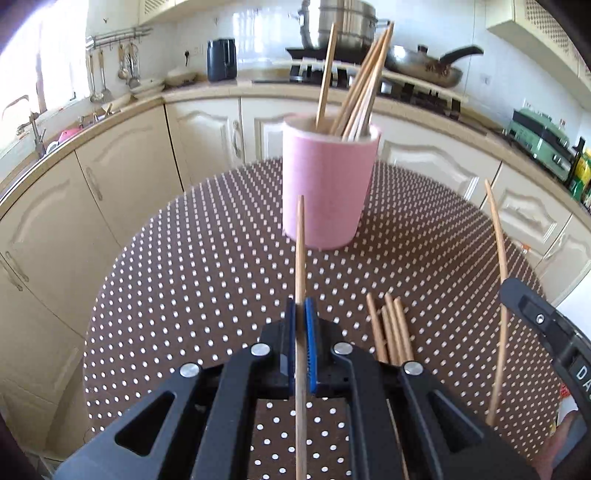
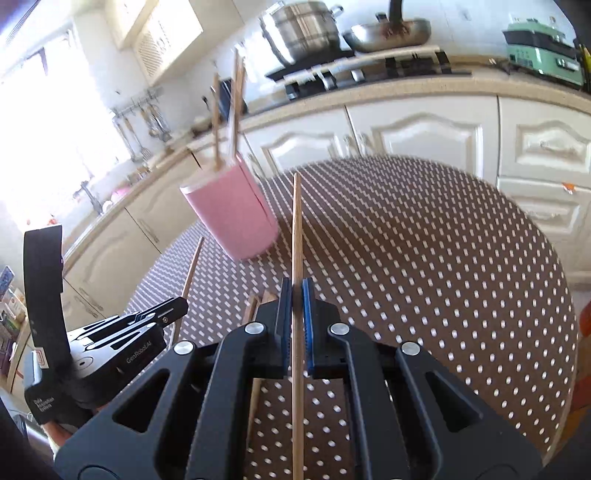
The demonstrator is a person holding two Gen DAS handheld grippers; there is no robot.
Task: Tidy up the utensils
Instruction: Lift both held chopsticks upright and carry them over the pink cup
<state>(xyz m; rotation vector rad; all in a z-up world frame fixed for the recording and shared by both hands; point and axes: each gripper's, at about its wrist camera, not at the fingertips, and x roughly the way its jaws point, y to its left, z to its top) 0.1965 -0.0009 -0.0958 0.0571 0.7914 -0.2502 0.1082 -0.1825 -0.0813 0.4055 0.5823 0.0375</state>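
A slim, pale wooden chopstick (image 1: 300,258) with a tapered tip is clamped between the closed fingers of the left gripper (image 1: 300,314), its tip pointing toward the far side of the tabletop (image 1: 184,277). A second chopstick (image 2: 296,229), equally plain and straight, is pinched in the closed fingers of the right gripper (image 2: 296,291). A small bundle of loose chopsticks (image 1: 391,325) is seen lying on the tabletop just right of the left gripper, partly hidden under it. Farther away, a pink cylindrical cup (image 1: 328,184) stands upright on the tabletop, and several more chopsticks (image 1: 364,81) are held in it, leaning against its rim at varied angles. The tabletop is covered with a brown cloth dotted in white. Beyond it, cream kitchen cabinets (image 1: 207,136) are lined along the wall, and a steel pot (image 1: 343,22) and a pan (image 1: 424,64) are set on the stove behind.
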